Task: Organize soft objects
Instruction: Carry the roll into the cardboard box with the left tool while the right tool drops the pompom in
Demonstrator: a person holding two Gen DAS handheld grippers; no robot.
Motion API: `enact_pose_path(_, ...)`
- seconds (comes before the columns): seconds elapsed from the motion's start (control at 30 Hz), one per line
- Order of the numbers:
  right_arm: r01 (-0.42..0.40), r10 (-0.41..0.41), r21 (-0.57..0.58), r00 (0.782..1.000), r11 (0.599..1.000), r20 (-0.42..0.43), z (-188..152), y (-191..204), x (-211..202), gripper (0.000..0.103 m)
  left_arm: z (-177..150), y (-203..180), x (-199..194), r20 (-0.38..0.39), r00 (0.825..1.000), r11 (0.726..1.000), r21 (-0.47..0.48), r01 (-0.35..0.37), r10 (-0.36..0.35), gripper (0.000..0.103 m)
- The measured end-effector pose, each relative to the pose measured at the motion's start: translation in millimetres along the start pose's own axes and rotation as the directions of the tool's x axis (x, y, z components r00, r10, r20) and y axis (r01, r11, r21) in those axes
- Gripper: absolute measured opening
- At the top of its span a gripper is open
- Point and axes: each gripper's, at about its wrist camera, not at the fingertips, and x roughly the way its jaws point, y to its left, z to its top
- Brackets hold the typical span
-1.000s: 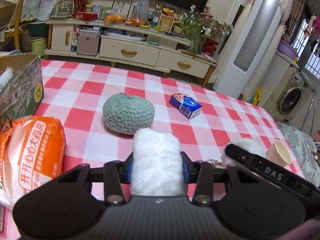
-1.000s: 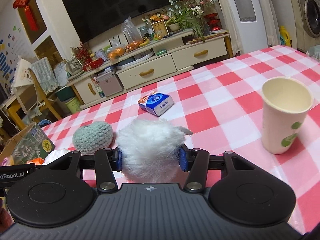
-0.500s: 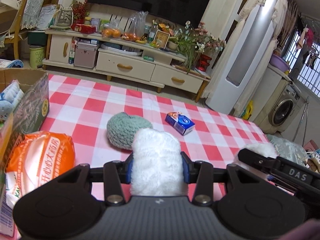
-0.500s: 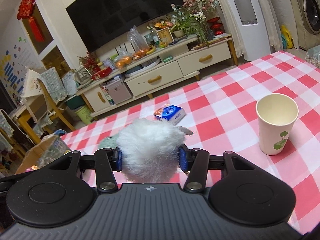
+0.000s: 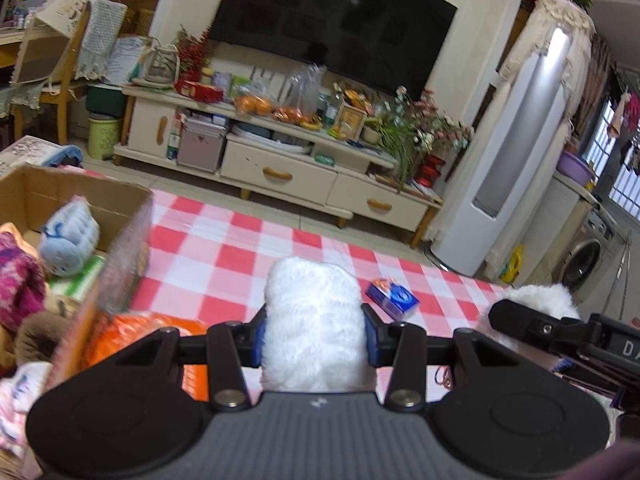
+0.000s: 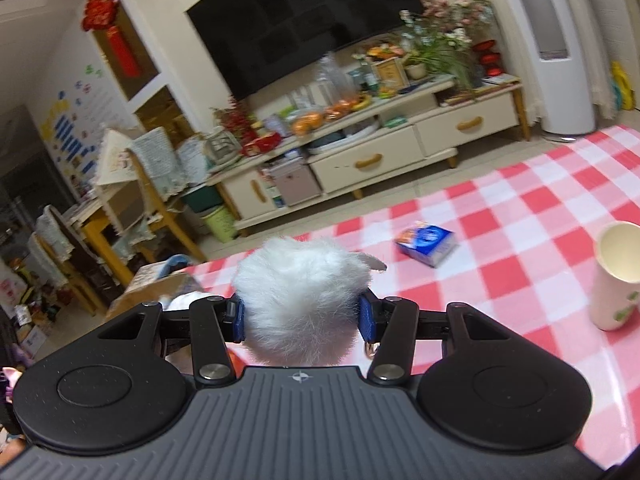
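Fingers of the left gripper (image 5: 314, 338) are clamping a white fluffy roll (image 5: 314, 320) between their blue pads, holding it up above the red-and-white checked tablecloth (image 5: 224, 264) in the left wrist view. To the left, an open cardboard box (image 5: 120, 220) is holding a light blue plush toy (image 5: 70, 236) and other soft things, with an orange bag (image 5: 160, 332) lying just beside it. A small blue packet (image 5: 392, 298) is lying on the cloth further right, and the right gripper is showing at the right edge with white fur behind it.

In the right wrist view, the right gripper (image 6: 302, 316) is squeezing a white furry ball (image 6: 300, 296) between its fingers, raised over the cloth. The blue packet (image 6: 426, 242) is lying ahead on the cloth, and a paper cup (image 6: 616, 276) is standing upright at the right edge. The box is only partly showing at the left, behind the ball.
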Motion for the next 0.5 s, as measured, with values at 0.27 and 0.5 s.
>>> enact_pose_path(0.27, -0.124, 0.122, -0.049, 0.992, 0.991, -0.041, 8.6, 43.3, 33.2, 0.062, 21.5, 40.0, -16.5, 0.074, 0.995, 0.995, -0.080, -0.060, 0.066, 0.043)
enact_pose_path(0.5, -0.246, 0.238, -0.086, 0.967, 0.965, -0.094, 14.0, 86.6, 70.8, 0.062, 39.8, 90.1, -30.5, 0.125, 0.974, 0.969, -0.184, -0.166, 0.190, 0.043)
